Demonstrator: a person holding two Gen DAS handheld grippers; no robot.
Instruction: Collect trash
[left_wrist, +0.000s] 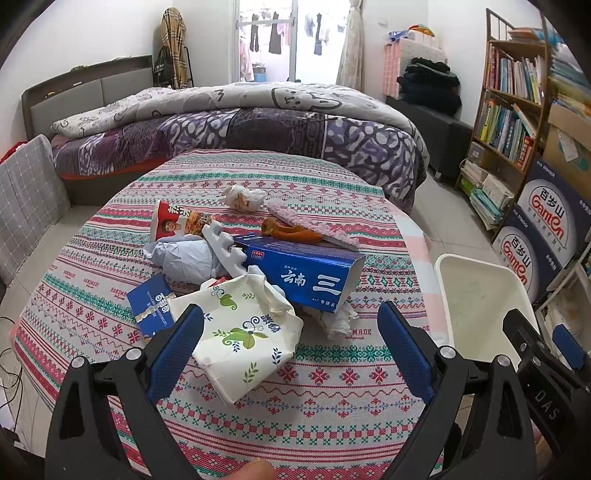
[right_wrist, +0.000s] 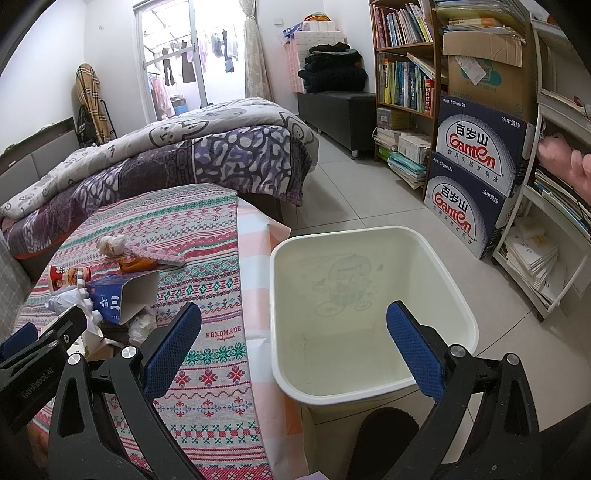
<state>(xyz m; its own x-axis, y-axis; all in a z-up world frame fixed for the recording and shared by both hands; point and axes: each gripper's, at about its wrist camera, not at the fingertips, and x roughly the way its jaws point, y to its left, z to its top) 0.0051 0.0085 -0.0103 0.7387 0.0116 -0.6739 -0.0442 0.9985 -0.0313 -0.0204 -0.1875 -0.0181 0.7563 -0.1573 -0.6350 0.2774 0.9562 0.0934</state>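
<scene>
Two grippers, both spread wide, neither holding anything. Left gripper (left_wrist: 291, 332) low over the near part of the table (left_wrist: 332, 398), blue pads apart, left pad just at the near-left corner of a white paper bag (left_wrist: 243, 325) printed with green leaves; right pad over bare patterned cloth. Right gripper (right_wrist: 295, 339) off to the side, jaws equally wide, hanging above the open white bin (right_wrist: 369, 391) that stands on the floor tiles against the table's right edge; nothing visible inside the bin.

Trash heaped mid-table. Long blue carton (left_wrist: 306, 273) lying flat, long axis running from far-left to near-right, open end pointing toward the bin side, one corner resting over the bag's folded top. White moulded foam strip (left_wrist: 225, 247) leaning across the carton's far-left end, long axis roughly toward the camera. Crumpled pale-blue paper (left_wrist: 184, 258) just left of it, red snack cup (left_wrist: 177, 221) on its side behind, mouth pointing left. Small blue booklet (left_wrist: 151, 306) flat beside the bag's left edge. Crumpled white tissue (left_wrist: 338, 319) tucked under the carton's near end. Farther back: orange peel (left_wrist: 288, 230), pink fuzzy strip (left_wrist: 310, 225) angled far-left to near-right, and a wadded wrapper (left_wrist: 243, 197) apart from the heap.
</scene>
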